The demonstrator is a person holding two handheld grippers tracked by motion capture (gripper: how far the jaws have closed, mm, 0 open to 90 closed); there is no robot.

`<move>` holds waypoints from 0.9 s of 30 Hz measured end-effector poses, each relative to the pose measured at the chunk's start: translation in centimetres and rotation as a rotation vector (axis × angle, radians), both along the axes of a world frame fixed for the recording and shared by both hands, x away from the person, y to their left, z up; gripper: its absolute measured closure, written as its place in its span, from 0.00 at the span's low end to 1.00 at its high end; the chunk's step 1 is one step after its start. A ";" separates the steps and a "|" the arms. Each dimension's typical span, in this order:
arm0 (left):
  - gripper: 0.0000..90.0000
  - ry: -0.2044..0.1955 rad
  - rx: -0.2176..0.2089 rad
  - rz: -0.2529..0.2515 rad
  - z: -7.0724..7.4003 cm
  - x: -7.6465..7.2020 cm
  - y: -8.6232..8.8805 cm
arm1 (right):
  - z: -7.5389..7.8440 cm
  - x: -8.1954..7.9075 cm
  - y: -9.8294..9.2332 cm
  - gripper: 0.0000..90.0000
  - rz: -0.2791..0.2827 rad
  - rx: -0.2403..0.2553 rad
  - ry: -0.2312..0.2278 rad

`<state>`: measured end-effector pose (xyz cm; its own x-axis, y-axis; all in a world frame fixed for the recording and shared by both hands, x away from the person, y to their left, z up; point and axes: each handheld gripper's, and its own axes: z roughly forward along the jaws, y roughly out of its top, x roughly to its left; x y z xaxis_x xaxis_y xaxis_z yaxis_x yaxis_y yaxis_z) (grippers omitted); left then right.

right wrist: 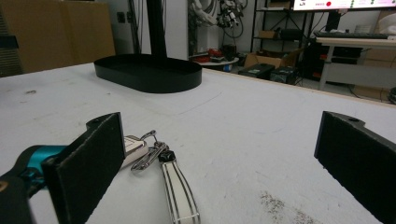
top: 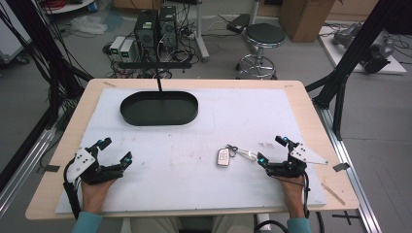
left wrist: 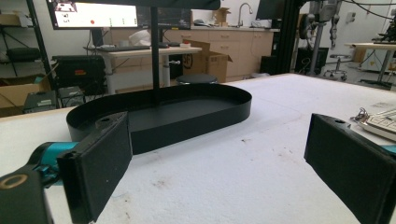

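Note:
A white car key fob with a metal ring and a white strap lies on the white mat, right of centre. My right gripper rests just right of the strap, open with nothing between its jaws. In the right gripper view the key fob and strap lie beside the left jaw, and the gripper stands wide. My left gripper sits open near the front left. In the left gripper view that gripper faces the black oval tray, with the key fob at the right edge.
The black oval tray sits at the back of the mat, left of centre, with a thin black pole rising from it. The white mat covers most of the wooden table. Beyond the table stand a stool and computers.

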<state>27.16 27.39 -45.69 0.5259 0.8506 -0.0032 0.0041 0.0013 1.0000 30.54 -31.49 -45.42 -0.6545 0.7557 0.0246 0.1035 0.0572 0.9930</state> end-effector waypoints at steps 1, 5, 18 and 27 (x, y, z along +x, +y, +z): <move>0.09 -0.006 0.003 -0.001 0.0 0.0 0.0 | 0.0 0.0 0.0 0.02 -0.001 0.003 -0.001; 0.09 -0.007 -0.001 0.002 0.0 -0.1 0.0 | 0.0 0.0 0.0 0.02 -0.004 0.000 0.001; 0.09 -0.016 -0.010 0.002 -0.1 -0.2 0.1 | 0.0 0.1 -0.1 0.02 -0.016 0.004 0.000; 0.09 -0.016 -0.011 0.003 -0.1 -0.1 0.1 | 0.0 0.1 0.0 0.02 -0.014 0.000 0.004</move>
